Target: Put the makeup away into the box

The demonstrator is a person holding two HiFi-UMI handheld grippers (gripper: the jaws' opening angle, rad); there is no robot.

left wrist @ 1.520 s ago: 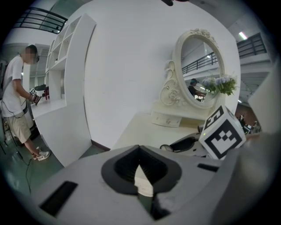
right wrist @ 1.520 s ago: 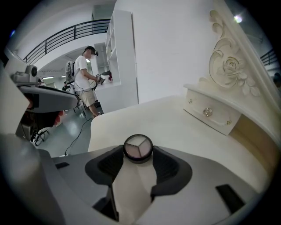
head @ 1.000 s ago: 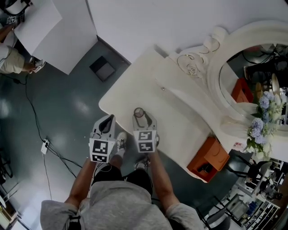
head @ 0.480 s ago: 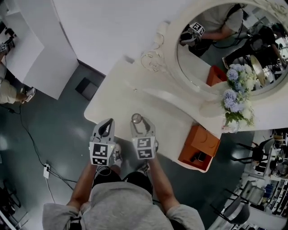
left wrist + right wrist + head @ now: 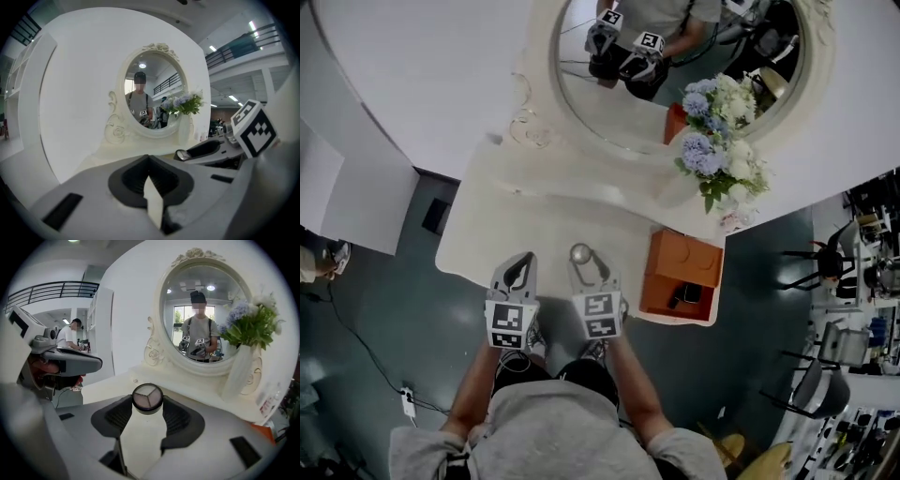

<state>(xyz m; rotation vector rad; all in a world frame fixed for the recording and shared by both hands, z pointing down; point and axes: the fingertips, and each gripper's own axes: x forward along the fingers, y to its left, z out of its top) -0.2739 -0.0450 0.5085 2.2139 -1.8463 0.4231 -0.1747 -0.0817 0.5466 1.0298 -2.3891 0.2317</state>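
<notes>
My right gripper (image 5: 584, 257) is shut on a small round makeup compact (image 5: 580, 253) with a clear lid and three pale sections (image 5: 147, 397), held over the near edge of the white vanity table (image 5: 534, 220). The orange box (image 5: 680, 281) stands open at the table's right corner, just right of that gripper, with something dark inside. It shows as an orange sliver (image 5: 270, 429) in the right gripper view. My left gripper (image 5: 523, 261) hangs beside the right one, its pads (image 5: 140, 176) closed together with nothing between them.
An oval mirror (image 5: 675, 66) in a carved white frame stands at the back of the table and reflects me and both grippers. A vase of blue and white flowers (image 5: 717, 141) stands behind the box. A cable and socket (image 5: 408, 401) lie on the floor.
Both grippers have come up and forward over the table edge with the compact still held. The mirror, flowers and orange box have swung into fuller view, the box now close on the right.
</notes>
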